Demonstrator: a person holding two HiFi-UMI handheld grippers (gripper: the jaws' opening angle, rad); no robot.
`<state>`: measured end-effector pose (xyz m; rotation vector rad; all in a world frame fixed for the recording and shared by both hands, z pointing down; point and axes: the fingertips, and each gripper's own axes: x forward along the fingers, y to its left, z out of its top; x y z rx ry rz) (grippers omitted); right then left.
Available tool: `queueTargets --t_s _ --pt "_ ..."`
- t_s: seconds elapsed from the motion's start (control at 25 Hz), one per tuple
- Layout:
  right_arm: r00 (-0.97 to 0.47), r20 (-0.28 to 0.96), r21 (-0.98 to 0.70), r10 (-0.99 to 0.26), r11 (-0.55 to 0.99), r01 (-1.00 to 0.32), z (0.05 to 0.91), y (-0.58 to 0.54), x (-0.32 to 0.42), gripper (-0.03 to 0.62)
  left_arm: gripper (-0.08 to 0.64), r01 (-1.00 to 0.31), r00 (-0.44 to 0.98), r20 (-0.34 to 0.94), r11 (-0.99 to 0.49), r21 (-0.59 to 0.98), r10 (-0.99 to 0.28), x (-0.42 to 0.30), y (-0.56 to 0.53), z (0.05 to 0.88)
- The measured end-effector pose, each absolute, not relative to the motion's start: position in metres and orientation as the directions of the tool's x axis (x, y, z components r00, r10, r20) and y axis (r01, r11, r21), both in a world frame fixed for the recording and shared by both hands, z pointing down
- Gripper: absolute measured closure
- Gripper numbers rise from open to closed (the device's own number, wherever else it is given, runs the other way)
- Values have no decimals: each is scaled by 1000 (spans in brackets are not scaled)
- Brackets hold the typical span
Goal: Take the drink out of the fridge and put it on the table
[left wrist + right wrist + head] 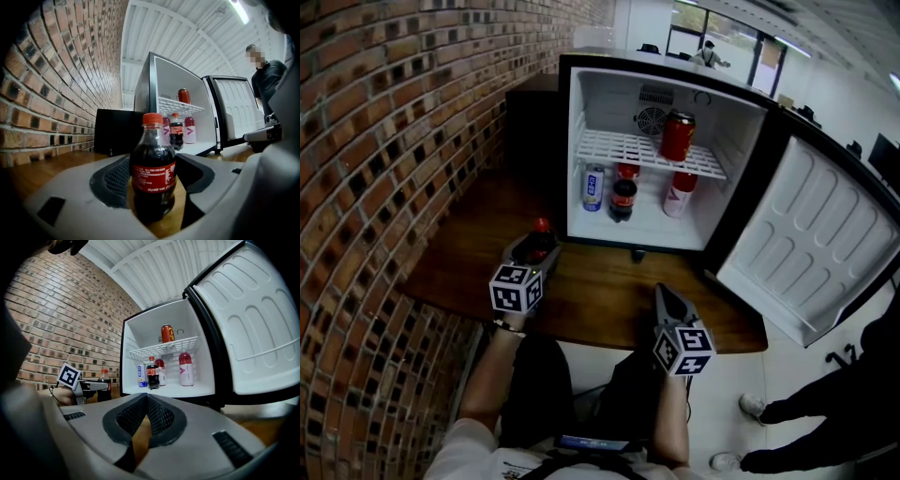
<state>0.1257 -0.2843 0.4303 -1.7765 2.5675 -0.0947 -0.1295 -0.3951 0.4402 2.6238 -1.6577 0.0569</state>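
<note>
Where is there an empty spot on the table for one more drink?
Bare wood lies on the table in front of the fridge, between the cola bottle and the right hand-held gripper. More lies left, by the brick wall. The fridge floor is crowded with bottles.

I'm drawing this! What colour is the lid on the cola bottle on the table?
Red-orange cap on the cola bottle; clearest in the left gripper view.

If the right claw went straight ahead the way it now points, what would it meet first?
Probably the small cola bottle standing at the front of the open fridge, on its floor. The table in between looks free, though depth is hard to judge.
</note>
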Motion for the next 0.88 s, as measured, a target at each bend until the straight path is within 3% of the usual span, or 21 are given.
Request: queueTargets --t_s 0.4,0.64,0.88 --pt "-349 20 -47 -937 348 -936 426 -280 128 572 222 -899 430 -4 -428 92 -903 -138 -381 430" --pt "-350 22 -45 -937 349 -936 426 -282 129 572 223 -906 420 -70 -422 20 -905 -139 -340 390" --pt "-356 21 -40 -934 355 -934 424 -283 124 572 326 -878 477 -83 -478 -11 -875 -117 -308 374"
